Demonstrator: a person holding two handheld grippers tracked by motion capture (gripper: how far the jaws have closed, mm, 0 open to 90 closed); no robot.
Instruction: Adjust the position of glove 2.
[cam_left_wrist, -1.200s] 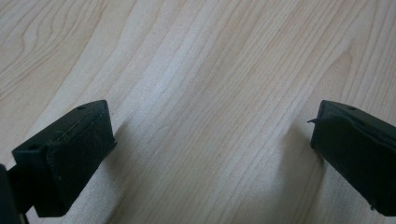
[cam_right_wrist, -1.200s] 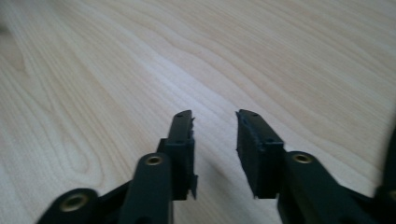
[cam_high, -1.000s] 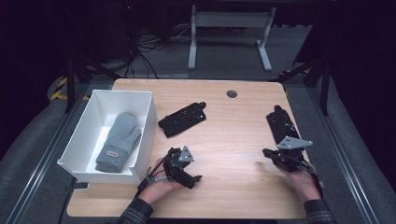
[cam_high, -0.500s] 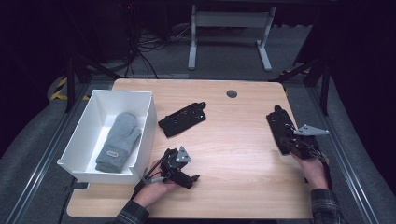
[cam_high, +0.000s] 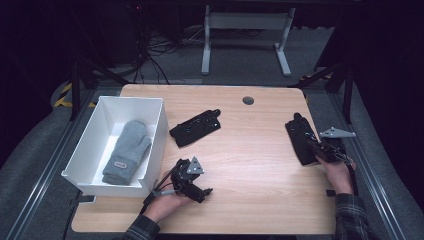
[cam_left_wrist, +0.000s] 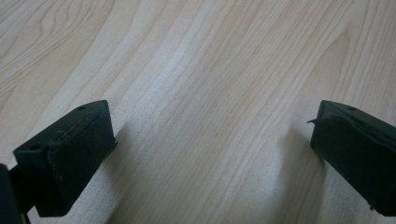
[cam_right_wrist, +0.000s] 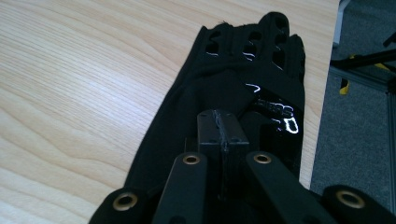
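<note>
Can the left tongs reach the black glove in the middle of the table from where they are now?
Probably yes. The left tongs are open over bare table, and nothing lies between them and the middle black glove; the white box stands off to the side.

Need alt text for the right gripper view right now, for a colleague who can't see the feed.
The right gripper has its two black fingers pressed together over the cuff end of a black glove; whether they pinch the fabric cannot be told. The glove lies flat on the light wooden table near its edge, fingertips pointing away, with white lettering on its back.
</note>
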